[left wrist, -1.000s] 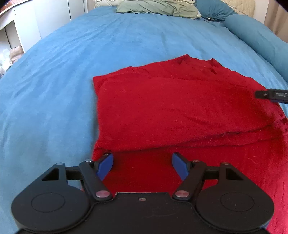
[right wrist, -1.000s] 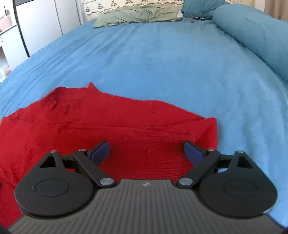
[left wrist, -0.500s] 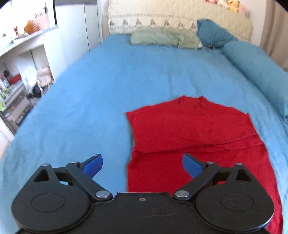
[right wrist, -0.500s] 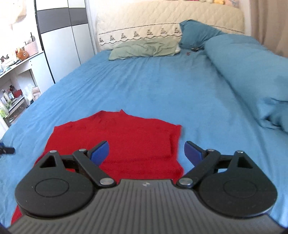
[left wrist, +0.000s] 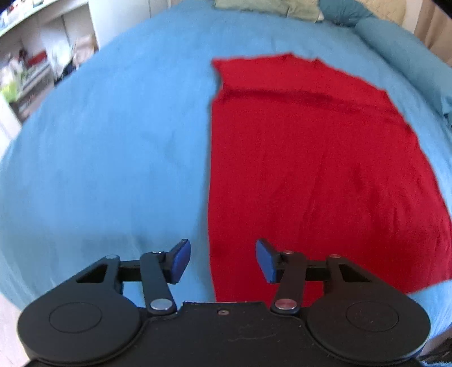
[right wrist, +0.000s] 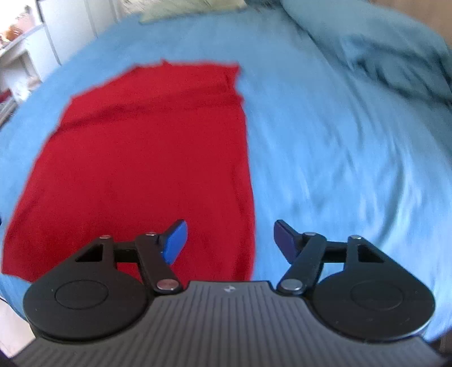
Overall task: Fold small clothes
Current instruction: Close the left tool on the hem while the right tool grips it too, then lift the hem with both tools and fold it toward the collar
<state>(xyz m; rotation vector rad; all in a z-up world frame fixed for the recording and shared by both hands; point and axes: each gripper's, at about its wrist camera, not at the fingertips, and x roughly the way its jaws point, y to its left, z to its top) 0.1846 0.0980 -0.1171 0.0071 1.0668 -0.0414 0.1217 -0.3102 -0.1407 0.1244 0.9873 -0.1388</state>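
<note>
Red garment (left wrist: 319,158) was seen laid flat on the blue bedspread (left wrist: 113,141), long axis running near-to-far. Far end was folded over: a fold band was visible across the width, w/ a small pointed bit at the far edge. Near hem was at the near edge of the bed.

L gripper (left wrist: 223,261): fingers were held apart, nothing between the blue pads (left wrist: 180,261). It was positioned over the garment's near-left corner; the left edge of the fabric ran between the two fingers. Contact w/ the cloth couldn't be confirmed.

R gripper (right wrist: 230,242): fingers were also spread, nothing gripped. It was placed at the near-right corner of the garment (right wrist: 147,158); the right edge of the fabric passed between the fingers, left pad (right wrist: 176,242) over red cloth, right pad over the bedspread (right wrist: 339,141). Touching or hovering couldn't be told.

Both views were motion-blurred, esp. the right wrist one.

Also noted: green pillow (left wrist: 268,5) and a blue pillow (left wrist: 343,10) at the far end of the bed, a bunched blue duvet (right wrist: 375,48) along the right side, white shelving (left wrist: 34,56) w/ clutter on the far left.
</note>
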